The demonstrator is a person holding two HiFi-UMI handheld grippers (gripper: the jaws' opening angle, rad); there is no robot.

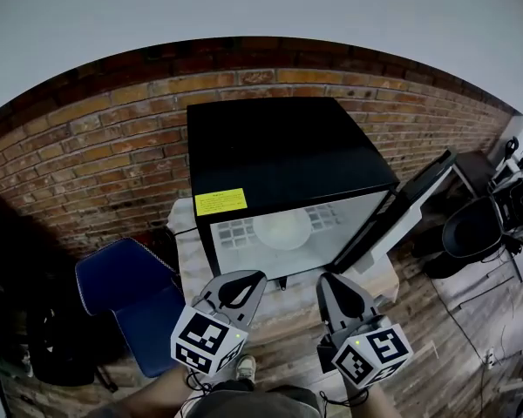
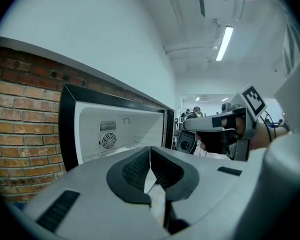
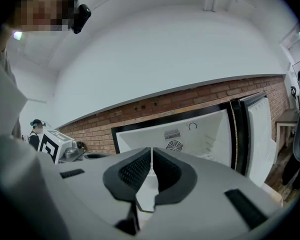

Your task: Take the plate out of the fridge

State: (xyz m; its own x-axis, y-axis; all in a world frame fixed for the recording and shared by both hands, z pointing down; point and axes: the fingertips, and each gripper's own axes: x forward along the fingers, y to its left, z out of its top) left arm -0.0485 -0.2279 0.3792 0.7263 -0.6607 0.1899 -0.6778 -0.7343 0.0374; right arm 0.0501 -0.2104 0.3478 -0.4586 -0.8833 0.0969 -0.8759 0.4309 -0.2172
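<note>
Two closed grippers are held before an open fridge (image 1: 279,151) with the plate inside.

The white plate (image 1: 281,227) is seen just below the centre of the head view, lying on a gridded shelf (image 1: 234,232) inside the black fridge, whose door (image 1: 411,205) is swung open towards the right. The left gripper (image 1: 260,275) and the right gripper (image 1: 324,277) are held side by side at lower centre, in front of the opening and apart from the plate. In each gripper view the jaws are pressed together with nothing between them. A brick wall (image 1: 87,159) is seen behind the fridge, and a blue chair (image 1: 126,290) at lower left.
</note>
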